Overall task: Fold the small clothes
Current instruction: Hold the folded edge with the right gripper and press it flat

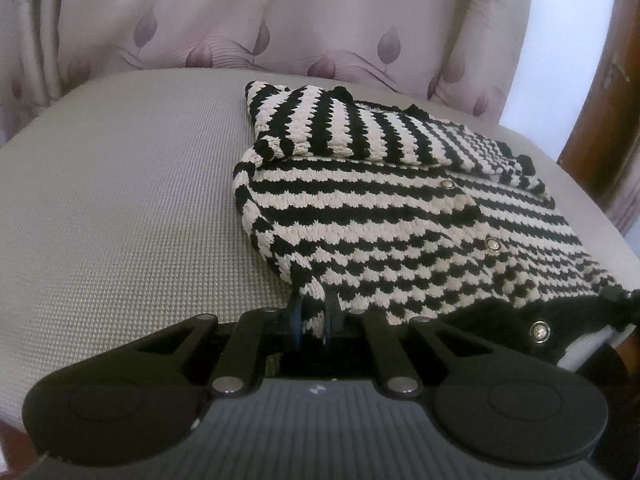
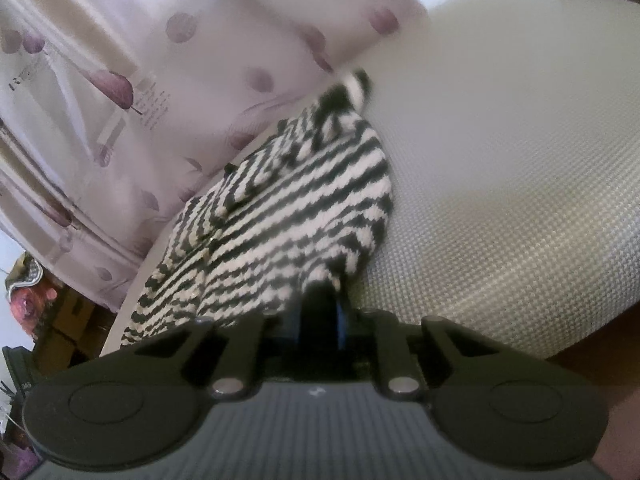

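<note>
a: striped knit cardigan [image 1: 384, 216] lies on the grey mesh seat [image 1: 120, 208] of a chair, toward its right half, near the leaf-print curtain [image 1: 168, 20] behind. black and cream bands, small shiny buttons [image 1: 493, 245] down the front. one sleeve is already laid across the upper body.

b: and the tongs?

a: left tongs [image 1: 315, 316] clenched on the near hem corner of the cardigan; a tongue of striped knit sits pinched between the two blue-edged pads. right tongs [image 2: 320, 312], seen from the right wrist view, also drawn in close on the knit edge of the cardigan [image 2: 288, 216]. that view is blurred, but fabric bunches right at the tips, so i read it as a grip.

b: so which step?

a: judging by the lie of it: sleeves in, both bottom corners taken. looks like the start of the bottom-to-top fold.

b: what does the next move need?

a: my guess: lift both corners together, evenly, and carry the hem up and over toward the collar end, then set it down square on the folded sleeve. the knit is thick and floppy, so the middle may sag between the two grips; keeping it slightly taut would help. also the far edge sits near the seat rim by the curtain, so too much push could slide the whole garment off.
</note>
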Demonstrator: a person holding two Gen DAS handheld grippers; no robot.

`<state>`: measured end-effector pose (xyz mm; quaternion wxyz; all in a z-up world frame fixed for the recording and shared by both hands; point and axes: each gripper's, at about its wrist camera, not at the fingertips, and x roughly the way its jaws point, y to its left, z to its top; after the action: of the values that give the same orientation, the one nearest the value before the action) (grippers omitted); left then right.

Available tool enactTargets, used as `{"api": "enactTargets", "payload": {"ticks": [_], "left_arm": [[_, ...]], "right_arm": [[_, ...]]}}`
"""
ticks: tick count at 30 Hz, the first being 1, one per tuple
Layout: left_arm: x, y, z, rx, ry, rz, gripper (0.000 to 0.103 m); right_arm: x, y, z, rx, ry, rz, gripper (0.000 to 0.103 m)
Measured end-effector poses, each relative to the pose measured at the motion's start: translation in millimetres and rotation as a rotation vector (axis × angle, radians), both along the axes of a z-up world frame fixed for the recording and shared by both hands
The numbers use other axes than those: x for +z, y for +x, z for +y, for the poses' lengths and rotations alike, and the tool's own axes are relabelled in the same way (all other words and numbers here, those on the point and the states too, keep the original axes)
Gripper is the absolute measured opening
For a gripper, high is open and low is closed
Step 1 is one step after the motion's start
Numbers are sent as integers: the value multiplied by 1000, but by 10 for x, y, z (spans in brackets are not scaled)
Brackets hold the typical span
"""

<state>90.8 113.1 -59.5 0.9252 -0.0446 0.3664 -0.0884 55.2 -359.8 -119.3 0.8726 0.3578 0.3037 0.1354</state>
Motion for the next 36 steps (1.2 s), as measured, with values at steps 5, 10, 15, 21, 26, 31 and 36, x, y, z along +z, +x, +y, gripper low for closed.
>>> {"api": "enactTargets", "payload": {"ticks": [5,10,15,21,26,31,36], "left_arm": [[-8,10,-28,0,15,1,13],[-12,3,-75,-12,45,-8,13],[-22,-21,-99,-17,70,-26,14],[5,-46,-126,-24,96,-51,12],[63,-49,-117,-16,85,-71,12],[142,-49,-125,-12,84,-100,12],[228,-38,-138,-10,79,-125,11]], "right_arm": [[15,24,30,7,-4,8,25],[-10,16,54,5,-8,-7,25],[-39,-5,32,21,10,-27,15],[17,-51,-97,15,121,-72,15],[61,-48,-127,12,171,-92,14],[82,-46,-164,5,209,-107,14],[107,-30,-165,1,214,-115,14]]}}
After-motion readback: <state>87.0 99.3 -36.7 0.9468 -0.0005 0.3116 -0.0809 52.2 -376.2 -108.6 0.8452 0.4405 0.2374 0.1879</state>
